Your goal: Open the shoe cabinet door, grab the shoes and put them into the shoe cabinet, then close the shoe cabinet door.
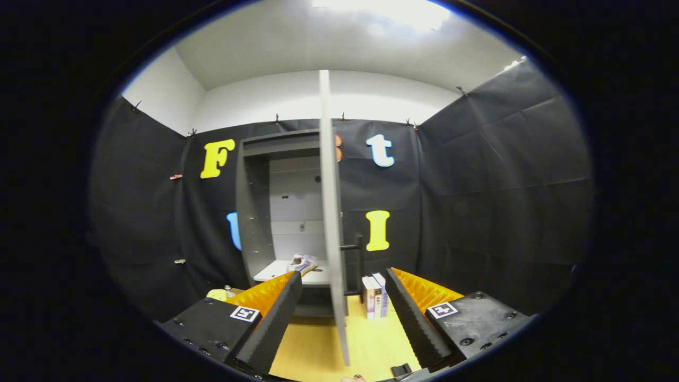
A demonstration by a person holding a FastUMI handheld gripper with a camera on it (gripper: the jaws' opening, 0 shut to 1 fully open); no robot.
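Shoes (302, 262) are already on the cabinet (254, 212) shelf, near its front edge — so only closing is left, I'd say. Door (331, 223) stands edge-on between the wide-open fingers of the gripper (344, 289), which hold nothing — probably lining up a push.

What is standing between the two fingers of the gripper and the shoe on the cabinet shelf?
In the gripper view, the open gripper holds nothing. The cabinet door stands edge-on between its fingers, open, just beside the shoe on the shelf. Bare floor lies below.
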